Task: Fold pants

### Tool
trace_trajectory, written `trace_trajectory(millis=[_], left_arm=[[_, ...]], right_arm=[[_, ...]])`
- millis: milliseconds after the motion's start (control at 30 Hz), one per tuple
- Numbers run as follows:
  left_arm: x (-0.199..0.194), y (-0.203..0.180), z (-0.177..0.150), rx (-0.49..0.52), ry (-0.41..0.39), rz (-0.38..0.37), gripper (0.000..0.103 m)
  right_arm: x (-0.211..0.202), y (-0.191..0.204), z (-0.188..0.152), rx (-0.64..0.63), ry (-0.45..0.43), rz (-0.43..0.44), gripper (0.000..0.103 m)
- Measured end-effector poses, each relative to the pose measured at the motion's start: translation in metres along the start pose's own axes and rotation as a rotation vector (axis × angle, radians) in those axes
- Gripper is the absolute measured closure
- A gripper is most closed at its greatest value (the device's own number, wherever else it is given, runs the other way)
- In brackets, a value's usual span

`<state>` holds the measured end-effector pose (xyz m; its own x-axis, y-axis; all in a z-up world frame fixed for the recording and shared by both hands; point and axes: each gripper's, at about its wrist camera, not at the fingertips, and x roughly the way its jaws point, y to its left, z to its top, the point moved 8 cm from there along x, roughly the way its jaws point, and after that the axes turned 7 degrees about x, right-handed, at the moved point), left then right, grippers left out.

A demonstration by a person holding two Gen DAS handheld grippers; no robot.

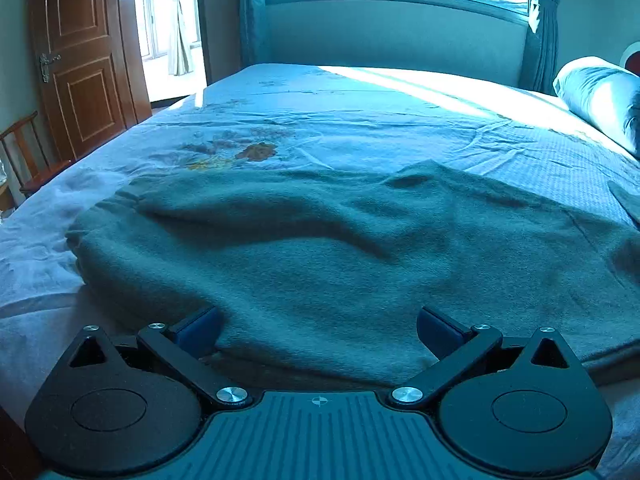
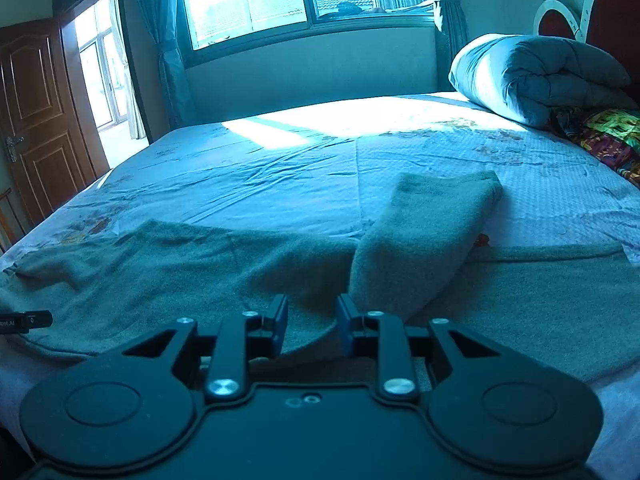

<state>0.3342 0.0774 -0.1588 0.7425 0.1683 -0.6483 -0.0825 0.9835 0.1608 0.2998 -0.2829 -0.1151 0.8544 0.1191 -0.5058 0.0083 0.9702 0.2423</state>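
Note:
Grey-green fleece pants (image 1: pixel 320 240) lie spread across the near part of the bed (image 1: pixel 360 120). My left gripper (image 1: pixel 318 328) hovers just over their near edge. It is open wide, with cloth below the blue pads (image 1: pixel 200 330) but nothing pinched. In the right wrist view the pants (image 2: pixel 180 272) run left to right. One leg (image 2: pixel 424 232) is doubled over and bulges up from the sheet. My right gripper (image 2: pixel 312 320) is at the near end of that leg, its jaws narrow, with fleece filling the gap between the pads (image 2: pixel 282 320).
A rolled duvet (image 2: pixel 532 76) and a colourful cloth (image 2: pixel 608 136) lie at the head of the bed on the right. A wooden door (image 1: pixel 80 60) and a chair (image 1: pixel 28 152) stand to the left. A black device tip (image 2: pixel 24 322) shows at the left edge.

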Motion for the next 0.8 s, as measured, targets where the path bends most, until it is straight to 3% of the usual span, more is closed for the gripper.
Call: trace_trajectory(millis=[67,167,233,300,333,367,400,533,600,667,800], left_arm=[[0.007,-0.017,-0.006,0.039,0.035,0.032,0.000],[0.000,-0.032,-0.006,0.059,0.027,0.084,0.000],[0.000,-0.036,-0.008,0.070,0.036,0.106,0.000],[0.002,-0.036,-0.010,0.077,0.036,0.105,0.000],[0.004,-0.035,-0.011,0.072,0.037,0.094,0.000],[0.004,-0.034,-0.012,0.070,0.036,0.086,0.000],[0.005,-0.033,-0.012,0.069,0.036,0.077,0.000],[0.006,-0.032,-0.012,0.064,0.031,0.059,0.000],[0.006,-0.032,-0.013,0.063,0.026,0.057,0.000],[0.007,-0.032,-0.014,0.065,0.021,0.056,0.000],[0.008,-0.031,-0.014,0.064,0.014,0.051,0.000]], right_arm=[[0.003,-0.004,0.004,-0.014,-0.028,-0.063,0.078],[0.008,-0.006,0.011,-0.033,-0.047,-0.114,0.076],[0.019,-0.005,0.014,-0.093,-0.037,-0.165,0.057],[0.034,-0.003,0.013,-0.150,-0.002,-0.191,0.053],[0.040,-0.004,0.012,-0.173,0.016,-0.200,0.059],[0.046,-0.007,0.011,-0.192,0.042,-0.218,0.077],[0.049,-0.014,0.010,-0.189,0.064,-0.240,0.103],[0.012,-0.052,0.003,-0.028,0.041,-0.262,0.102],[-0.003,-0.079,-0.015,0.112,0.070,-0.288,0.099],[-0.015,-0.106,-0.028,0.206,0.085,-0.331,0.103],[-0.033,-0.101,-0.007,0.165,-0.012,-0.283,0.092]])
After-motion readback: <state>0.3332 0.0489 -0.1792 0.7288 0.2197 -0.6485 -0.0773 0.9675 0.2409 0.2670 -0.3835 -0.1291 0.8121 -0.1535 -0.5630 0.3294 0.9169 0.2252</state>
